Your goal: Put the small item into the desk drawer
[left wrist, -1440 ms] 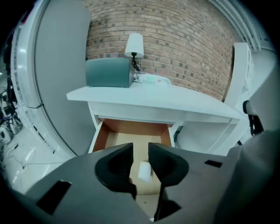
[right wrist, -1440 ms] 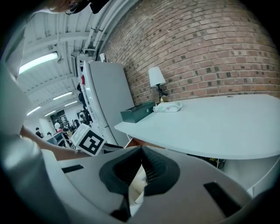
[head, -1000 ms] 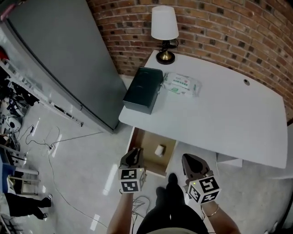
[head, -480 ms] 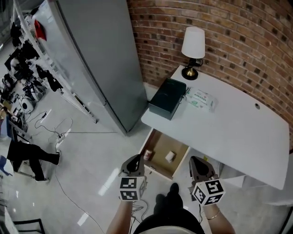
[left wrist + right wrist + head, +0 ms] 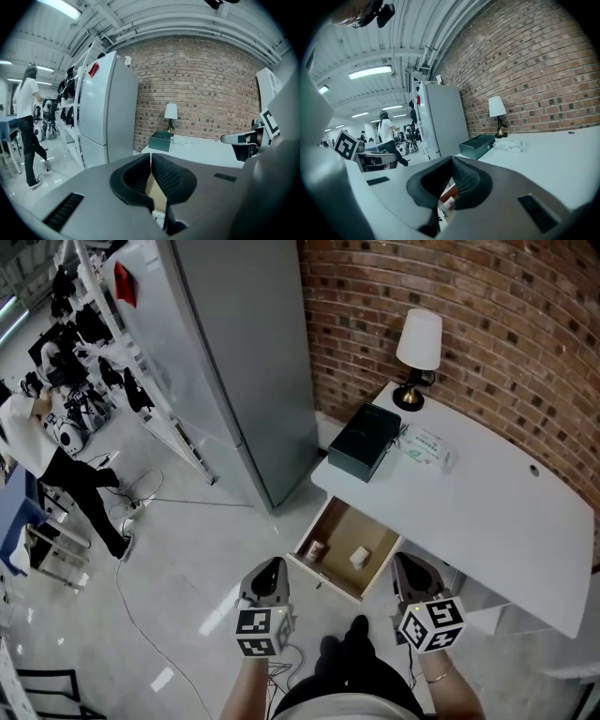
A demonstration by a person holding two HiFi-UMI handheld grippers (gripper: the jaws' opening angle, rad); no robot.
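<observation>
Small item (image 5: 359, 557): we see a pale block lying in the open drawer (image 5: 345, 526), by its right wall.
Bottle (image 5: 314, 547): in the drawer's front-left corner, apart from the item.
Left gripper (image 5: 271, 570): jaws closed on nothing, just outside the drawer's front edge.
Right gripper (image 5: 410, 568): jaws closed, empty, beside the drawer's front-right corner.
Desk (image 5: 487, 512): we find a box (image 5: 365, 441), wipes (image 5: 427, 446) and a lamp (image 5: 418, 341) at its far-left corner.
</observation>
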